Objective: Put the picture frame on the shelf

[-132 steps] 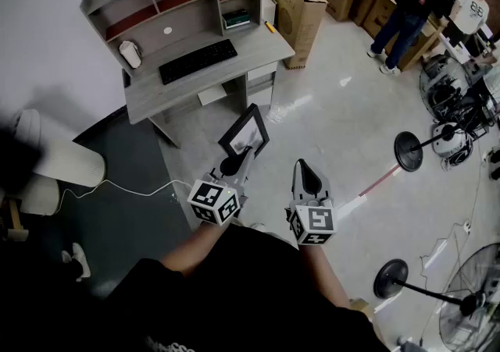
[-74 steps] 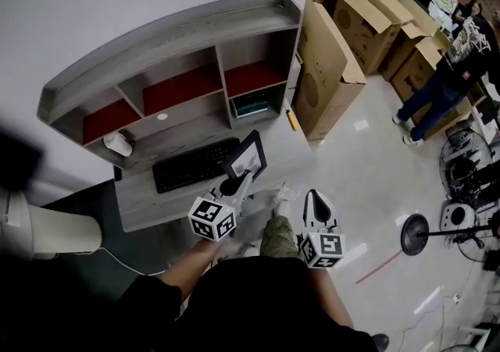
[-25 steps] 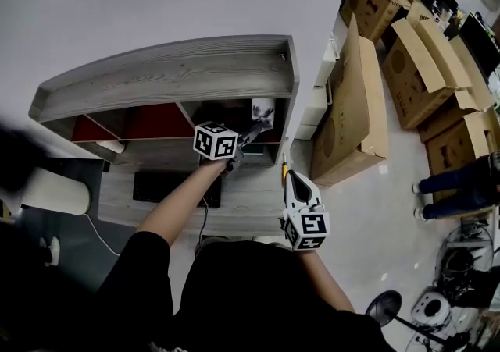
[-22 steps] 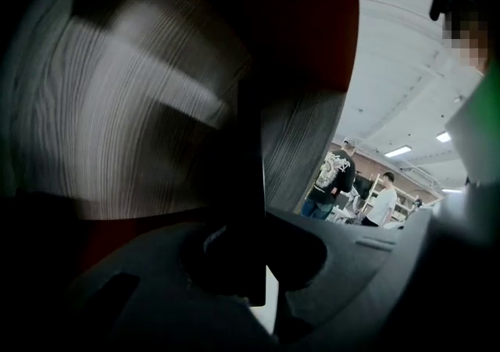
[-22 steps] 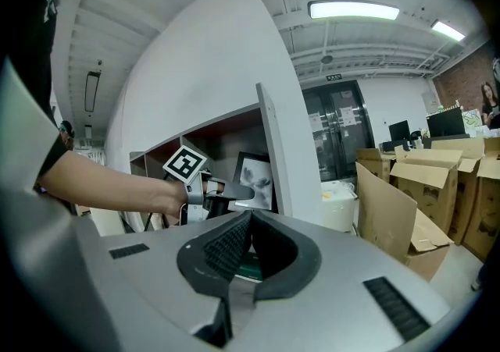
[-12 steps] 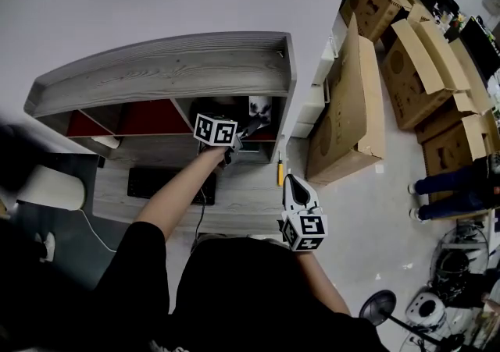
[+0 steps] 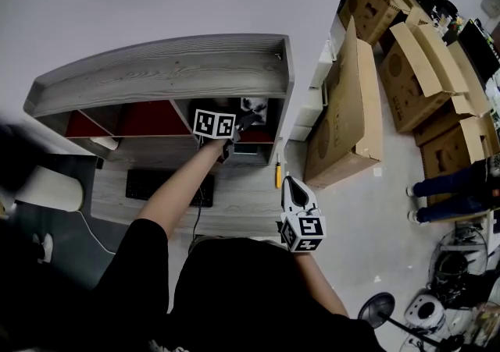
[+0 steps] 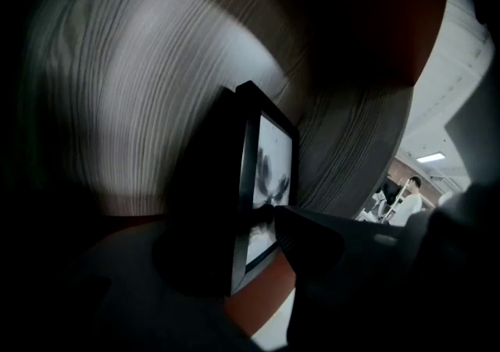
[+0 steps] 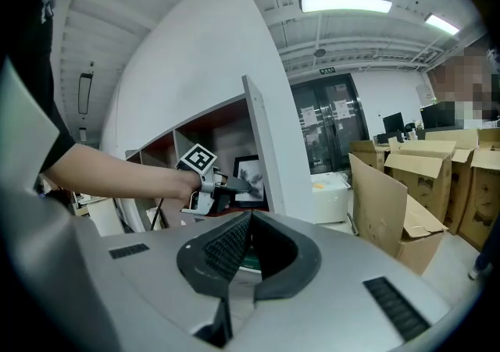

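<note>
Now the picture frame [image 7: 254,108] stands, seemingly upright, on the shelf [image 7: 156,77].

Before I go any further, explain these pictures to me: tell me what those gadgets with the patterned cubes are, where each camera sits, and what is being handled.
There is no robot here: a person holds a two-jaw tool in each hand. The top-down picture comes from a camera on the person's head. The other two cameras ride on the tools and look along their jaws. The left tool reaches into the right-hand compartment of the shelf. Its jaws have just been opening, and the picture frame stands between them on the compartment's red floor. The right tool hangs shut and empty near the desk, where a keyboard lies.
</note>
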Motion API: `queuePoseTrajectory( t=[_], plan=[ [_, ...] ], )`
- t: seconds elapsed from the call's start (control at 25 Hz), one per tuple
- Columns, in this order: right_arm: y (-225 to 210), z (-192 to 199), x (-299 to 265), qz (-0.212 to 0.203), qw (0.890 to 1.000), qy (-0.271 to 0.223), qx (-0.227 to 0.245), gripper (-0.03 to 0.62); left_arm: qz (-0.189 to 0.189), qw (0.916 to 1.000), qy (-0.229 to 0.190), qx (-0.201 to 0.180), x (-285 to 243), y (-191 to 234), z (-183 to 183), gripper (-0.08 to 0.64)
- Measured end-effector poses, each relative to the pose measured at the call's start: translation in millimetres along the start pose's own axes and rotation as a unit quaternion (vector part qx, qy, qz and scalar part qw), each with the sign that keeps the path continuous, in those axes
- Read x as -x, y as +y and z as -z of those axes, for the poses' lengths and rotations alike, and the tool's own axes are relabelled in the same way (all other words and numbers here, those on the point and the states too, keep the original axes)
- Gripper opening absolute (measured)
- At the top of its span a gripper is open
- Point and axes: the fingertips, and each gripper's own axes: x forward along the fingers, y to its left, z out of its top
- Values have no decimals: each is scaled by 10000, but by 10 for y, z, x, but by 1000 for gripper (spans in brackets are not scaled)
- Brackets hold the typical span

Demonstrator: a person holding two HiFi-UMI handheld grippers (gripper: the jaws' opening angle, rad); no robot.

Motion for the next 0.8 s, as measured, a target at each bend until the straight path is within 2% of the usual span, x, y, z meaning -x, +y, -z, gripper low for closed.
queuePoseTrajectory(
  t=[0.2, 0.4, 0.56, 0.8],
  plan=[
    [-37, 12, 21, 68, 10000, 8, -24, 12, -288, 9994, 83, -186, -35, 89, -25, 236],
    [-6, 29, 20, 61, 10000, 28, -26, 12, -296, 9990, 58, -342, -115, 25, -79, 236],
    [18, 61, 16, 40, 10000, 57, -23, 12, -288, 9991, 37, -293, -128, 30, -76, 237],
    [70, 93, 30, -18, 9999, 101, -58, 12, -255, 9994, -67, -234, -70, 64, -76, 297]
  ],
)
